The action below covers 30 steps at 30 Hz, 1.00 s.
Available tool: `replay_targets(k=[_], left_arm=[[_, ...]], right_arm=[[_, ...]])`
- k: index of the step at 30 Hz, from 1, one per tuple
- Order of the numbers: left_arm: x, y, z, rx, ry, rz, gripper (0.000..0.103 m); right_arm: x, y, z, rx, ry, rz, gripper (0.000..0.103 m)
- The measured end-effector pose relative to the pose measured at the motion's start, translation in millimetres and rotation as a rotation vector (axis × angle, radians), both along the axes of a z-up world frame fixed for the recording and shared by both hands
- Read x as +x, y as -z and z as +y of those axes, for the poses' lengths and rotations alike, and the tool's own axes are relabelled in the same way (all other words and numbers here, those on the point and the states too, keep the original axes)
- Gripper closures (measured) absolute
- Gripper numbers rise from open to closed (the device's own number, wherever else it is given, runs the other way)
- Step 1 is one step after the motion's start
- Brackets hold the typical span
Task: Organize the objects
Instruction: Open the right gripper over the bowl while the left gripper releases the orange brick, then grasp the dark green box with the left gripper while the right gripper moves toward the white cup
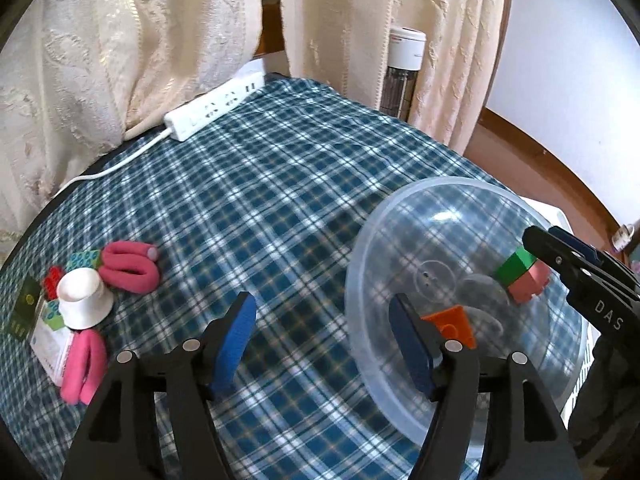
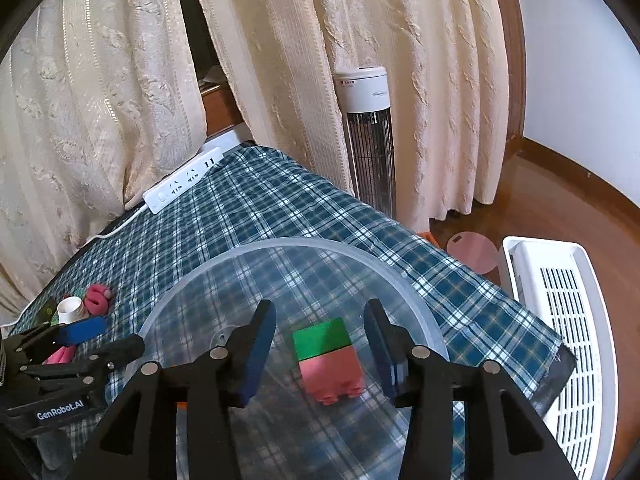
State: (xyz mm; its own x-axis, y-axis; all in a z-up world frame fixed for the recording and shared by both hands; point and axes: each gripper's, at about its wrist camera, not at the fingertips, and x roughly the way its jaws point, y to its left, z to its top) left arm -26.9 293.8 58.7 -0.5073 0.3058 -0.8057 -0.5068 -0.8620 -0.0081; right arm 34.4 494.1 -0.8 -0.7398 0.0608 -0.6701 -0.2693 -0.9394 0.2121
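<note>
on right gripper (image 1: 538, 254), "das" lettering

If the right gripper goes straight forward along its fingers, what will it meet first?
Most likely the green and pink block, lying in the clear bowl between the open fingers of the right gripper. Depth is hard to judge; the bowl's floor lies beneath.

Orange block (image 1: 454, 322) half hidden behind left tool (image 1: 324, 344).

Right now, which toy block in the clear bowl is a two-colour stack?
The green-on-pink block, lying between the open jaws of the right hand-held gripper. The other piece in the clear bowl, the orange block, is a single colour.
</note>
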Motion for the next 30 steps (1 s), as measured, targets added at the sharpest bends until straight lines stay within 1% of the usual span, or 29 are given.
replay_targets(k=[6,9,13,16,18,20,21,25,30], left_arm=[[0.6,-0.8,-13.5,-0.022,-0.031,0.014,0.032],[-0.1,-1.3,-23.0,-0.018,-0.049,0.015,0.032],[-2.3,-2.5,-38.1,-0.011,-0.076,0.017,0.032],[-3.4,-3.5,-49.3,-0.006,-0.095,0.019,0.032],[-4.4,-3.6,-56.2,-0.006,-0.108,0.020,0.032],[-5.9,-3.3,-63.5,-0.013,-0.126,0.020,0.032],[-6.8,-2.8,-66.8,-0.017,-0.136,0.019,0.032],[-11.1,-1.7,-82.4,-0.011,-0.168,0.009,0.032],[-15.0,-3.9,-100.3,0.003,-0.200,0.010,0.032]], right_arm=[[1.5,-5.0,-11.9,0.005,-0.013,0.009,0.054],[0.8,-8.5,-19.9,0.007,-0.023,0.015,0.053],[-0.7,-11.7,-32.1,0.008,-0.038,0.019,0.049],[-2.5,-13.1,-42.2,0.007,-0.056,0.020,0.048],[-3.3,-13.7,-48.5,0.005,-0.064,0.020,0.044],[-3.9,-14.5,-55.2,0.003,-0.072,0.024,0.037],[-4.3,-14.7,-58.1,0.002,-0.075,0.024,0.036],[-7.3,-15.4,-69.7,-0.014,-0.098,0.019,0.034],[-13.1,-13.3,-84.2,-0.061,-0.141,0.004,0.033]])
